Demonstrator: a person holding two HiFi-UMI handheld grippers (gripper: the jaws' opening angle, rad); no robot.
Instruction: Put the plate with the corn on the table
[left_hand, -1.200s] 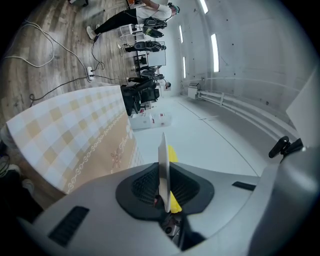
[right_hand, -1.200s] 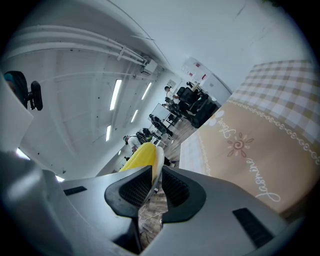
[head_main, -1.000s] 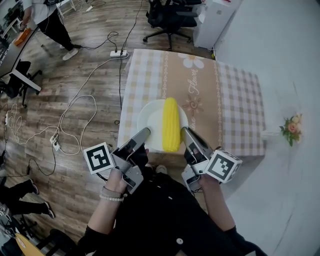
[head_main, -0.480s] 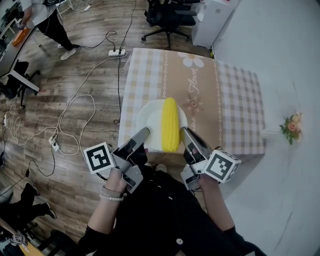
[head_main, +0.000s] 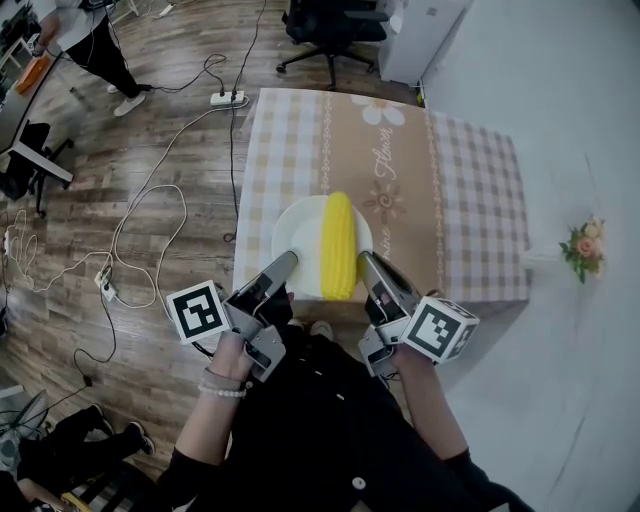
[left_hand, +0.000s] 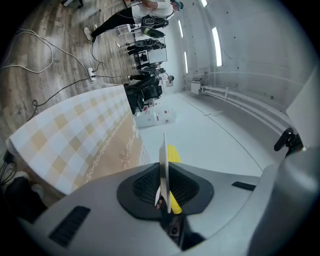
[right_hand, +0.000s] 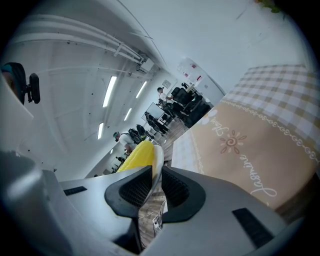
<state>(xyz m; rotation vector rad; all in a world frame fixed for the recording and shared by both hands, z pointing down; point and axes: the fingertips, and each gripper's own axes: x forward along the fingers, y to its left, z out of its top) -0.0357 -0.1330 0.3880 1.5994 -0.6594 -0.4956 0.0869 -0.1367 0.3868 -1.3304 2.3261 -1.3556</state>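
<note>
left tool (head_main: 288, 262) and right tool (head_main: 366, 262) each clenched on opposite rims of plate (head_main: 291, 232) | plate with corn (head_main: 339, 246) over near edge of bench (head_main: 470, 200), contact unclear | I'd lower both sides level so the cob can't roll | thin glossy white disc, ridged yellow cylinder, matt checked bench top

Smooth, glossy white round plate (head_main: 291, 236); bumpy yellow corn cob (head_main: 338, 245); matt checked beige cloth (head_main: 470, 200); grained brown wooden floor (head_main: 150, 140).
</note>
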